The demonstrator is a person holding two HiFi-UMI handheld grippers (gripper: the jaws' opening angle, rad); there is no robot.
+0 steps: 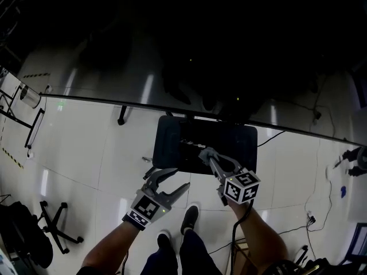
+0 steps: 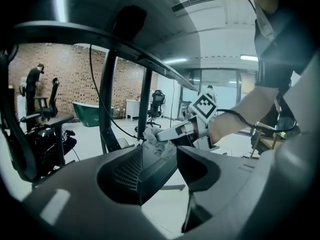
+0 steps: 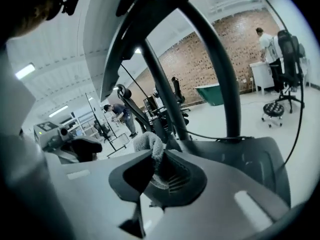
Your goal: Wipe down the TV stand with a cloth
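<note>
The only vessel we see is 1 green tub (image 2: 92, 113) by the brick wall (image 2: 60, 74) far behind; we cannot tell what it holds. The cloth (image 3: 147, 143), pale and crumpled, is pinched between the narrow jaws of the right gripper (image 1: 205, 153), with a tuft bulging out past the tips. It hangs over the near half of the black base (image 1: 169, 145) of the TV stand, about midway between that base's 2 near corners; whether it touches the base we cannot tell. The left gripper (image 1: 180, 178) has its jaws spread wide with nothing pressed between them, and it sits over the floor (image 1: 86, 148) just beside the base's near left corner. 2 dark posts (image 2: 107, 109) of the stand rise close beyond the jaws. An office chair (image 1: 54, 228) stands well apart at the left, and loose cables (image 1: 321, 193) trail across the floor at the right.
</note>
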